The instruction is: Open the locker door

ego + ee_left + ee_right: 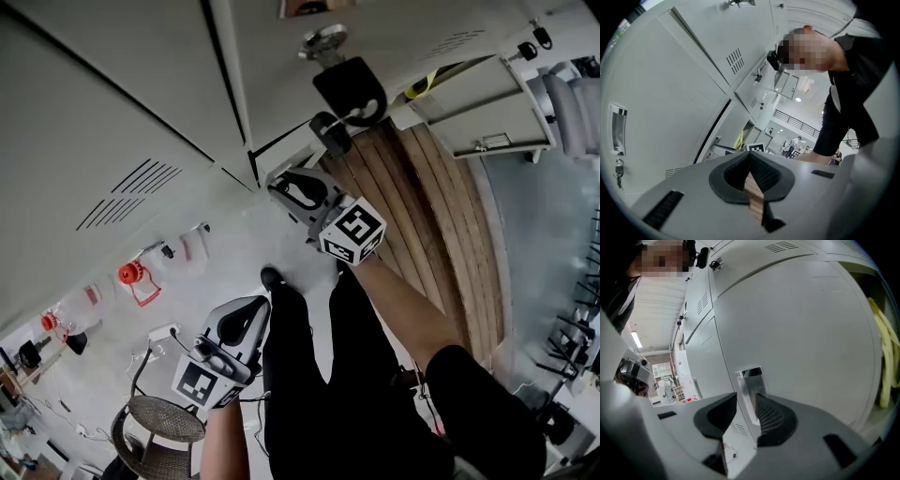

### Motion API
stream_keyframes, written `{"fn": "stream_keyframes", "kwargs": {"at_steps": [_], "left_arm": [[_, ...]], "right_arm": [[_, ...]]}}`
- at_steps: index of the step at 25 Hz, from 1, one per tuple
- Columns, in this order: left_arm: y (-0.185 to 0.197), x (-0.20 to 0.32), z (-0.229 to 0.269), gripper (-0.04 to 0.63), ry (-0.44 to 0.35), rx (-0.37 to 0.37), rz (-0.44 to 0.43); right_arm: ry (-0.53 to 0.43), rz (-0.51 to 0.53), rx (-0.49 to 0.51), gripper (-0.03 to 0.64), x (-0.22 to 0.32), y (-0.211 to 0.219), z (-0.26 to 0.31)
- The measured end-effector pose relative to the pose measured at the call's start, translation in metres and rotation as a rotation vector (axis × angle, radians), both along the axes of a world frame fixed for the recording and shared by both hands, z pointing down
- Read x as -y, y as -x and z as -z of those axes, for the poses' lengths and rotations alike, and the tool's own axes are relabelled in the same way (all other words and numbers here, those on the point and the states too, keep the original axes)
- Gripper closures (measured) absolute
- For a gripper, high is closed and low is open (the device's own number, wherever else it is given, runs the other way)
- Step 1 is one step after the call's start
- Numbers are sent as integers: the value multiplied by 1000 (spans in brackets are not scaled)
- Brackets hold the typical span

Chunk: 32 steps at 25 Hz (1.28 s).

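We have the right gripper [745,401] up against the grey locker door [811,333]. Its jaws stand wide apart, with the door's recessed metal handle [751,380] between them. The pads [771,416] do not press on the handle, so nothing is held yet. To do this step well, we judge that the jaws should go a little deeper over the handle's lip. They should then close squarely on it, and the pull should follow the door's own arc, not a straight line back. From the right gripper view it looks as if the handle sits at the door's left edge, though the wide lens bends that seam and we cannot be sure the door is fully latched.

The left gripper [750,157] hangs low beside us, its tips together on nothing. It faces another locker that has its own handle [618,136].

A neighbouring locker stands open, with its door [478,112] swung out over the wooden floor [422,216] and something yellow [881,357] inside. That door and our own legs [328,375] lie close to where this door could swing. A round stool [159,422] sits well off to the left.
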<state>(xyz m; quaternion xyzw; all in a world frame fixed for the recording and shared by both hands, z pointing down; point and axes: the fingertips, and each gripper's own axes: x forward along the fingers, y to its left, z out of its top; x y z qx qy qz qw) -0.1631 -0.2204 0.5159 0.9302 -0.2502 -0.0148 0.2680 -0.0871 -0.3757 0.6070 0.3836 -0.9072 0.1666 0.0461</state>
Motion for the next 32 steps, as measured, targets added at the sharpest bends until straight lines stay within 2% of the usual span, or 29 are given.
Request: {"fn": "stream_keyframes", "kwargs": {"at_steps": [17, 24, 32], "left_arm": [[-6, -5, -3, 584, 19, -14, -5], [-10, -5, -3, 584, 12, -11, 7], [-25, -5, -1, 584, 6, -4, 47]], "right_arm": [[-42, 43, -76, 512, 2, 6, -2], [-74, 99, -112, 526, -8, 4, -2], [-82, 173, -98, 532, -22, -3, -2]]}}
